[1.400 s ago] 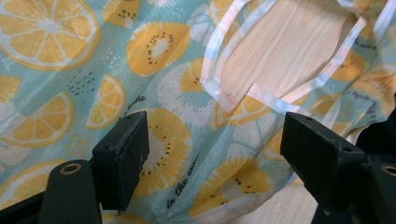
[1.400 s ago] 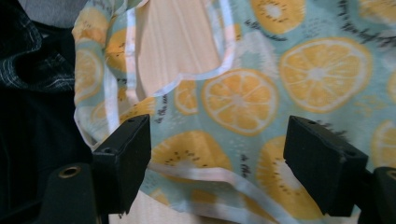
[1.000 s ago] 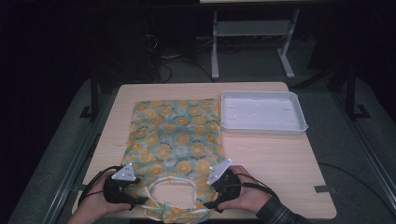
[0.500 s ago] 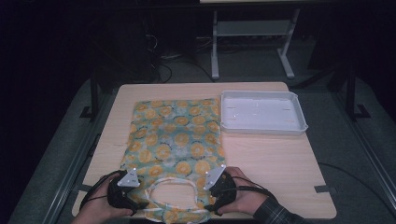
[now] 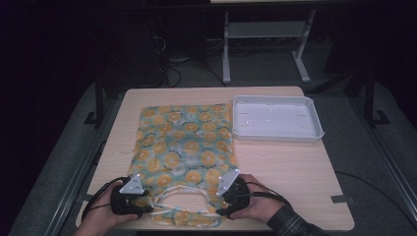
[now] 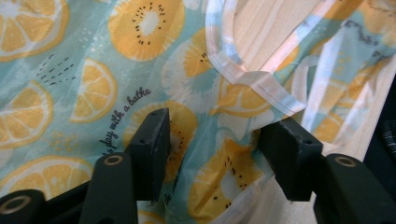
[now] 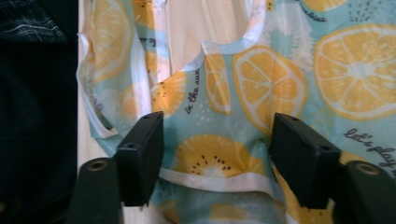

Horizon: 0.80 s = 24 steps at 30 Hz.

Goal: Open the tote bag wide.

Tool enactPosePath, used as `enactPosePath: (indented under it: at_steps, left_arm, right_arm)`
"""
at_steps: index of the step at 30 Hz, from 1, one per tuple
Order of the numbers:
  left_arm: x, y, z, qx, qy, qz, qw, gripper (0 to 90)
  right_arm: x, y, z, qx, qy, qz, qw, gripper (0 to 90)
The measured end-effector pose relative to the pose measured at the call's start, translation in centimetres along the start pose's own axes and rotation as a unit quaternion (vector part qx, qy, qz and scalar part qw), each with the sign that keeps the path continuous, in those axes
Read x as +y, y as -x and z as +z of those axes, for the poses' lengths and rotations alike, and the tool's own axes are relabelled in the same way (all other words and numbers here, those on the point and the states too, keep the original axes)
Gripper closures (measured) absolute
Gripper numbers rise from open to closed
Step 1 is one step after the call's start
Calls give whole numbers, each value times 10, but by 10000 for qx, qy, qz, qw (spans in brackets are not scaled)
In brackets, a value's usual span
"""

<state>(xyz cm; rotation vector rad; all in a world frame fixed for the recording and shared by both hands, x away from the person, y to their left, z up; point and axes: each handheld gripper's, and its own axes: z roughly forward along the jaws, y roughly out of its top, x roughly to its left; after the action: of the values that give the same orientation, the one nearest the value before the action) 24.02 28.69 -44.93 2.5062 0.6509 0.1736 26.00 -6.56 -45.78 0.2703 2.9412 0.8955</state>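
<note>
A teal bib-like cloth (image 5: 184, 147) printed with orange and kiwi slices lies flat on the wooden table, its neck opening and white-trimmed straps (image 5: 179, 206) toward the near edge. My left gripper (image 5: 140, 201) rests at the cloth's near left corner, open, its jaws astride the fabric (image 6: 210, 140) beside the white-edged neck cut-out (image 6: 252, 81). At the near right corner sits my right gripper (image 5: 222, 200), also open, with the cloth (image 7: 219, 140) and its white hem (image 7: 210, 179) between the spread jaws.
An empty white tray (image 5: 276, 118) stands on the table's far right, just beside the cloth. Bare table top (image 5: 295, 172) stretches to the right of my right hand. Beyond the table is a dark floor with cables and a metal stand (image 5: 265, 44).
Both grippers have slid a little toward the near edge and settled lower over the cloth's near corners. The cloth has hardly shifted.
</note>
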Motion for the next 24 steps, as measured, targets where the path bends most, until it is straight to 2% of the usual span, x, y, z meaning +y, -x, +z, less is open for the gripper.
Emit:
enactPosePath:
  at_steps: [2,3,4,5,6,7,9,10,11,16,17,18,20,24]
  left_arm:
    - [0,0,0,12,22,-44,10000,464]
    - [0,-2,-1,20,21,-61,10000,492]
    - [0,-2,-1,20,21,-61,10000,513]
    - [0,-4,-1,58,24,-104,9999,539]
    - [0,-4,-1,58,24,-104,9999,563]
    - [0,-5,-2,67,38,-168,9998,585]
    - [-1,-7,-2,85,61,-241,9997,633]
    - [-1,-7,-2,85,61,-241,9997,657]
    - [-1,-9,-2,115,62,-278,9995,682]
    - [1,-10,-1,41,56,-403,9992,851]
    - [3,-10,-1,40,30,-398,9992,869]
    - [3,-10,-1,40,30,-398,9992,877]
    - [3,-9,0,-19,36,-548,9985,883]
    - [1,-10,-1,-132,69,-667,9977,886]
  right_arm:
    - [0,1,-1,-1,-4,46,10000,402]
    - [0,4,-1,-16,21,50,10000,450]
    - [0,4,-1,-16,21,50,10000,450]
    - [-1,7,-2,-15,69,85,9999,508]
    - [-1,7,-2,-15,69,85,9999,508]
    - [-2,11,-2,-14,86,100,9999,566]
    - [-2,13,-3,5,107,157,9998,618]
    - [-2,13,-3,5,107,157,9998,618]
    - [-2,16,-3,-1,110,174,9998,672]
    - [-3,20,-4,11,148,273,9995,757]
    - [-3,22,-4,4,135,342,9993,808]
    - [-3,22,-4,4,135,342,9993,808]
    - [-3,26,-4,80,124,505,9986,864]
    - [-3,28,-4,140,103,589,9981,880]
